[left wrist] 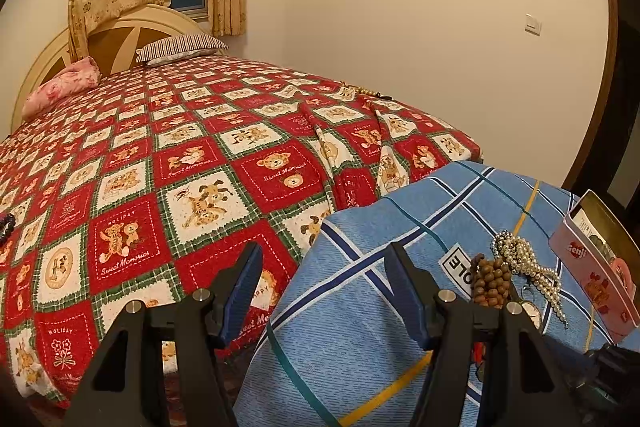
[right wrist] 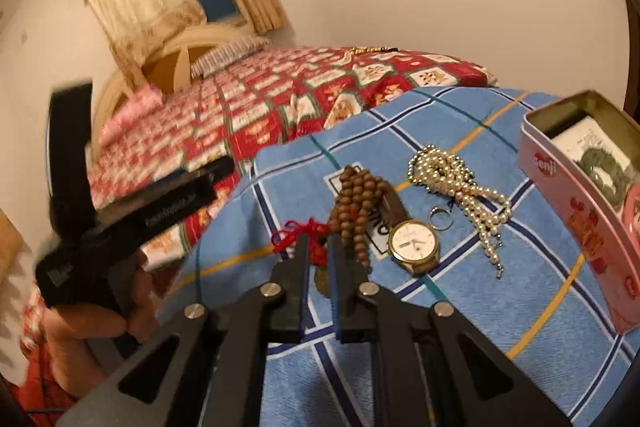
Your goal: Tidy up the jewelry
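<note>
Jewelry lies on a blue plaid cloth (right wrist: 460,311): a red cord charm (right wrist: 294,233), brown wooden beads (right wrist: 358,209), a gold-rimmed watch (right wrist: 414,245), a silver ring (right wrist: 441,219) and a pearl strand (right wrist: 460,183). A pink open tin (right wrist: 576,211) at the right holds a green bracelet (right wrist: 600,167). My right gripper (right wrist: 320,247) is shut on the red cord charm. My left gripper (left wrist: 324,263) is open and empty, left of the wooden beads (left wrist: 490,281) and pearl strand (left wrist: 524,263); it appears blurred at the left of the right wrist view (right wrist: 140,203).
A bed with a red teddy-bear quilt (left wrist: 180,167) stretches behind the blue cloth. More beads (left wrist: 360,91) lie at its far edge. Pillows (left wrist: 180,51) and a headboard stand at the back, with curtains and a window above. A wall is at the right.
</note>
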`<state>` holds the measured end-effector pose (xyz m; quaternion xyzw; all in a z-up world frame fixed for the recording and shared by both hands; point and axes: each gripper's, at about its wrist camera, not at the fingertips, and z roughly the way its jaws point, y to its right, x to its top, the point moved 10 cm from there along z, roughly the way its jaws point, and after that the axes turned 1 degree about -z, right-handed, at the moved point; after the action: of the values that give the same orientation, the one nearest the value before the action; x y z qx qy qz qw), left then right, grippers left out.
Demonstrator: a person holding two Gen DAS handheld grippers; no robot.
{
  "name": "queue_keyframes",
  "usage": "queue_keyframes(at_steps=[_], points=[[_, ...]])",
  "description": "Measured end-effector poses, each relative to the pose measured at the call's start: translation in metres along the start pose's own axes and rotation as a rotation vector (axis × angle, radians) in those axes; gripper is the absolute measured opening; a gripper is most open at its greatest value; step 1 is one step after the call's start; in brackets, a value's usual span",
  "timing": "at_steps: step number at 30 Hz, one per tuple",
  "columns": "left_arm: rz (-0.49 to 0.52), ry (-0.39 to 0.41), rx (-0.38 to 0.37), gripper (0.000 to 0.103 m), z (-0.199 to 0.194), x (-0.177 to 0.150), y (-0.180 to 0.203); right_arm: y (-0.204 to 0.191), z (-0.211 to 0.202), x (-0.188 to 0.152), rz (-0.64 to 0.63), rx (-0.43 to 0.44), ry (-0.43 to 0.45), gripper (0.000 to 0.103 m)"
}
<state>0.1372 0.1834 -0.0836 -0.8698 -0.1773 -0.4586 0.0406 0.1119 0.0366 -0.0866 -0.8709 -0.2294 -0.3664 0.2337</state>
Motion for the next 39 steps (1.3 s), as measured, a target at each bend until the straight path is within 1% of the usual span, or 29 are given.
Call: queue_keyframes(at_steps=[2, 4, 6, 7, 8, 9, 10, 11, 13, 14, 16, 20, 22, 23, 24, 25, 26, 28, 29, 33, 39], points=[[-0.001, -0.002, 0.0, 0.063, 0.001, 0.0, 0.0, -0.001, 0.008, -0.009, -0.046, -0.045, -0.041, 0.015], [-0.006, -0.002, -0.002, 0.063, 0.0, 0.0, 0.0, -0.002, 0.022, -0.02, -0.084, -0.08, -0.106, 0.015], [-0.011, 0.0, -0.005, 0.063, -0.001, 0.001, -0.001, -0.002, 0.028, -0.024, -0.108, -0.107, -0.137, 0.016], [-0.014, 0.001, -0.007, 0.063, -0.002, 0.001, -0.001, -0.003, 0.028, -0.023, -0.12, -0.115, -0.132, 0.019], [-0.016, 0.001, -0.008, 0.063, -0.002, 0.001, -0.001, -0.003, 0.029, -0.022, -0.136, -0.136, -0.128, 0.034], [-0.019, 0.001, -0.01, 0.063, -0.002, 0.001, -0.002, -0.001, 0.03, -0.022, -0.143, -0.152, -0.13, 0.056], [-0.022, 0.001, -0.012, 0.063, -0.002, 0.002, -0.002, 0.0, 0.031, -0.023, -0.147, -0.164, -0.134, 0.063], [-0.025, 0.001, -0.012, 0.063, -0.002, 0.002, -0.002, 0.0, 0.03, -0.024, -0.151, -0.165, -0.135, 0.062], [-0.027, 0.0, -0.013, 0.063, -0.002, 0.002, -0.003, 0.0, 0.029, -0.026, -0.153, -0.152, -0.142, 0.045], [-0.026, 0.002, -0.014, 0.063, -0.003, 0.002, -0.003, 0.0, 0.031, -0.027, -0.153, -0.144, -0.152, 0.033], [-0.025, 0.005, -0.013, 0.063, -0.002, 0.002, -0.003, -0.002, 0.034, -0.03, -0.166, -0.148, -0.171, 0.032], [-0.023, 0.005, -0.01, 0.063, -0.001, 0.003, -0.003, -0.009, 0.04, -0.031, -0.281, -0.211, -0.187, 0.033], [-0.023, 0.006, -0.011, 0.063, -0.001, 0.003, -0.003, -0.009, 0.04, -0.031, -0.29, -0.216, -0.187, 0.034], [-0.023, 0.005, -0.01, 0.063, -0.001, 0.003, -0.003, -0.007, 0.04, -0.031, -0.277, -0.207, -0.187, 0.035], [-0.023, 0.005, -0.011, 0.063, -0.002, 0.003, -0.003, -0.004, 0.04, -0.03, -0.254, -0.188, -0.19, 0.032], [-0.023, 0.006, -0.011, 0.063, -0.002, 0.003, -0.003, -0.002, 0.04, -0.03, -0.238, -0.184, -0.187, 0.028], [-0.023, 0.006, -0.01, 0.063, -0.002, 0.003, -0.003, 0.003, 0.037, -0.029, -0.225, -0.196, -0.179, 0.028], [-0.022, 0.005, -0.009, 0.063, -0.001, 0.003, -0.003, 0.005, 0.032, -0.028, -0.213, -0.199, -0.165, 0.022], [-0.022, 0.005, -0.009, 0.063, -0.001, 0.003, -0.003, 0.005, 0.028, -0.028, -0.204, -0.191, -0.151, 0.01], [-0.018, 0.008, -0.009, 0.063, -0.002, 0.003, -0.003, 0.011, 0.015, -0.03, -0.135, -0.16, -0.121, 0.009], [-0.004, 0.008, -0.007, 0.063, -0.003, 0.002, -0.003, 0.018, -0.011, -0.011, -0.026, -0.096, -0.003, 0.009]])
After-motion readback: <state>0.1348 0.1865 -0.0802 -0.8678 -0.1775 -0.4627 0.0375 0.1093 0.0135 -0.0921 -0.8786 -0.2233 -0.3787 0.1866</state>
